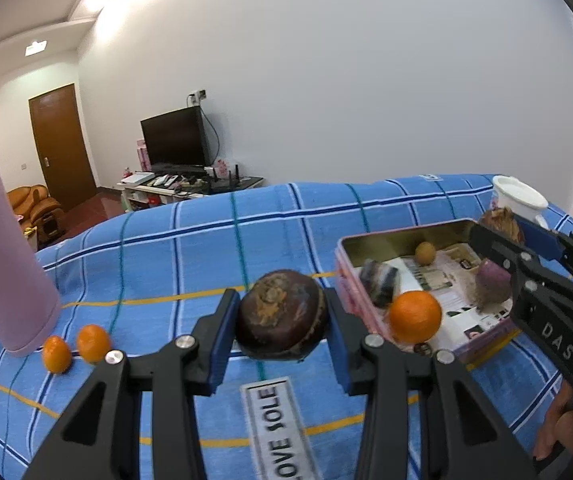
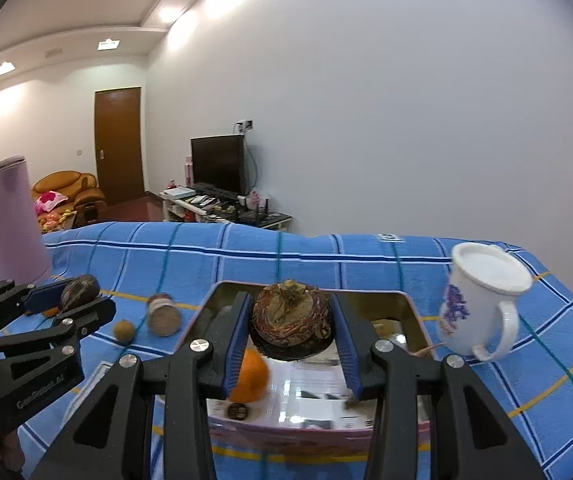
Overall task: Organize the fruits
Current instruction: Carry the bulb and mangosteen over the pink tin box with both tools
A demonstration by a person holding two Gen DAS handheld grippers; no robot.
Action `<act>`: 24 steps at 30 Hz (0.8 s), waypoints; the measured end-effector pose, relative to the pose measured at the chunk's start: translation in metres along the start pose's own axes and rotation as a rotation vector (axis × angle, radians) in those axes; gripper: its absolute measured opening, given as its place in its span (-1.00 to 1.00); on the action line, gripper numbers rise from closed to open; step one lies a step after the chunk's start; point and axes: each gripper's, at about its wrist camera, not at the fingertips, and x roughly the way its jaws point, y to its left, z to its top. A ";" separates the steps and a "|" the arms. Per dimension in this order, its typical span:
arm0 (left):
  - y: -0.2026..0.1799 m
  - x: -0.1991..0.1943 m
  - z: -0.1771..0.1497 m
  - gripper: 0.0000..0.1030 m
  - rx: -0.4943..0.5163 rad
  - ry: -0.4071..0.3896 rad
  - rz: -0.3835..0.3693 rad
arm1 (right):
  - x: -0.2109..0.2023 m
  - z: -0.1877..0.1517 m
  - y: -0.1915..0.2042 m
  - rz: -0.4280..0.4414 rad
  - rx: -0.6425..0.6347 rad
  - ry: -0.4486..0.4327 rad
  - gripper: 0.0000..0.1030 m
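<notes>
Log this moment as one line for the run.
left gripper: shut on mangosteen | right gripper: shut on second mangosteen, above tin | orange in tin

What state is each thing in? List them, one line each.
left gripper: shut on a dark mangosteen, held off the cloth.
right gripper: shut on another mangosteen, above the tin.
tin box: open, lidless, holding an orange and other fruit.
white mug: upright, lid on.
pink tumbler: upright, closed.
</notes>
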 end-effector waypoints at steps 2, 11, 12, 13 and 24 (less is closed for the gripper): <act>-0.007 0.003 0.000 -0.15 0.002 0.005 -0.009 | 0.000 0.000 -0.009 -0.013 0.007 0.000 -0.18; -0.028 0.012 0.008 -0.15 0.007 0.008 -0.036 | 0.000 0.001 -0.046 -0.100 0.018 -0.010 -0.18; -0.031 0.014 0.010 -0.15 0.006 0.007 -0.042 | 0.000 0.001 -0.049 -0.111 0.019 -0.009 -0.18; -0.034 0.014 0.011 -0.15 0.005 0.005 -0.045 | 0.001 0.001 -0.054 -0.122 0.021 -0.008 -0.18; -0.078 0.032 0.025 -0.15 0.019 0.003 -0.086 | 0.021 0.002 -0.080 -0.140 0.073 0.039 -0.18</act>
